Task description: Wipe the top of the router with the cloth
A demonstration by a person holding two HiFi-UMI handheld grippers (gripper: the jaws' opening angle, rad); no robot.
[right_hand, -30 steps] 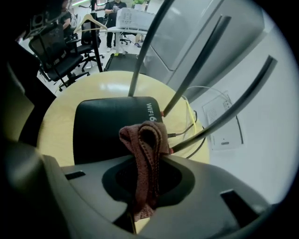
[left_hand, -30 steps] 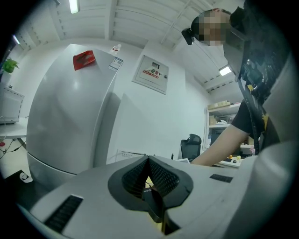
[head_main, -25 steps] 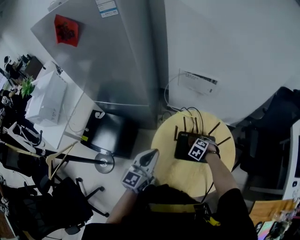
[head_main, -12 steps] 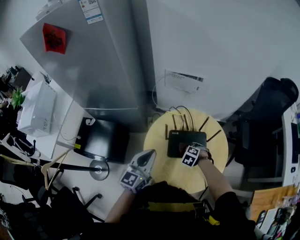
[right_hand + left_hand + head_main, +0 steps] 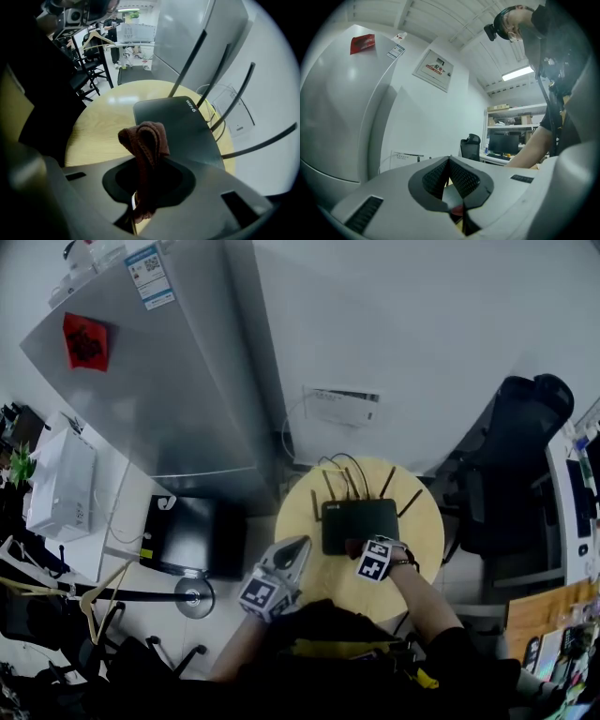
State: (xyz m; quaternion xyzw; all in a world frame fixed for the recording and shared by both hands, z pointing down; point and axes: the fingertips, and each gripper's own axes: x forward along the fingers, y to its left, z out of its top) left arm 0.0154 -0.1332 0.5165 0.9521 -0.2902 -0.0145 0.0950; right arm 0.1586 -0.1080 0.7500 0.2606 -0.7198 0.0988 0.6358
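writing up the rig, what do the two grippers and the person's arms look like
Left gripper and right gripper: grey moulded shells, each with a black-lined claw, ribbed pads on the left. Each carries a white cube with black square markers. The person wears dark short sleeves.

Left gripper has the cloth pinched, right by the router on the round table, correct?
Not quite: the right gripper has the cloth pinched, right by the router on the round table. The right gripper view shows this. In the left gripper view, the left gripper is shut on nothing.
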